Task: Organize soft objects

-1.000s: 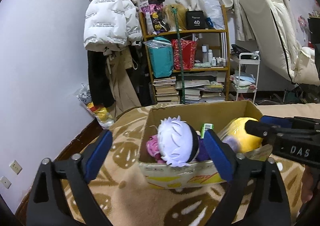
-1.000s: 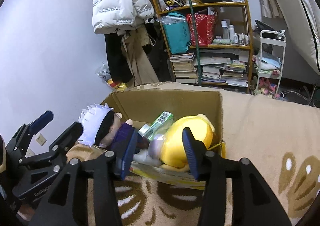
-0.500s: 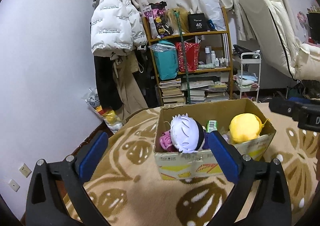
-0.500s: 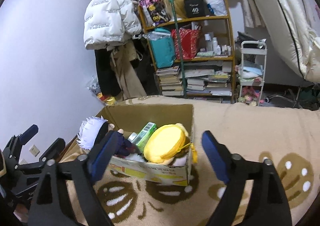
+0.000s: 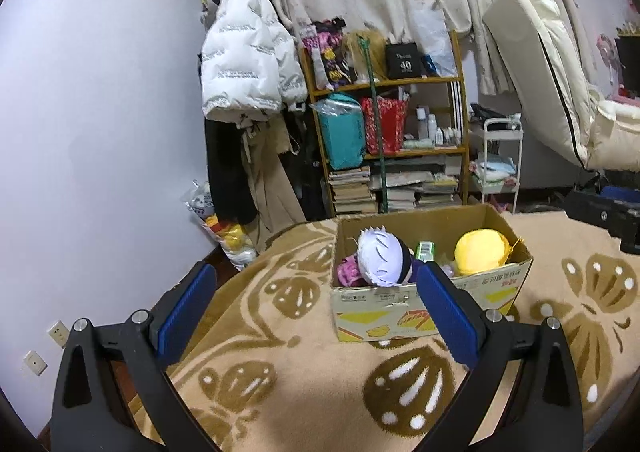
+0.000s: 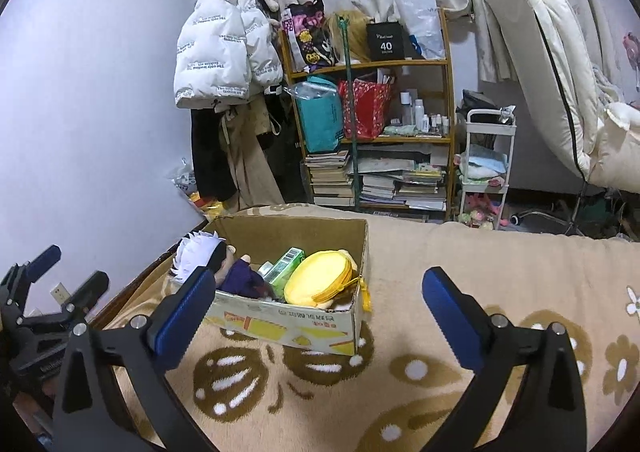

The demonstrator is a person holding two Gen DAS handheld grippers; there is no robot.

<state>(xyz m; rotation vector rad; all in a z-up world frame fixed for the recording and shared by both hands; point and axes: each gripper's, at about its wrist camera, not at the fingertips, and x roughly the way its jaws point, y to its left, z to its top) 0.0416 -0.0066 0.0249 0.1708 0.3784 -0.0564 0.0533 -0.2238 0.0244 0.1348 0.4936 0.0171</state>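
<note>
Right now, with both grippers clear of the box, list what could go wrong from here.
1. The white-haired plush doll pokes above the rim of the cardboard box; a nudge could likely tip it onto the blanket.
2. The yellow plush pouch leans against the box's near corner with its cord hanging outside, so it may snag.
3. The right gripper is opening, nothing between its jaws; the left gripper is open close beside it, so they might collide.
</note>
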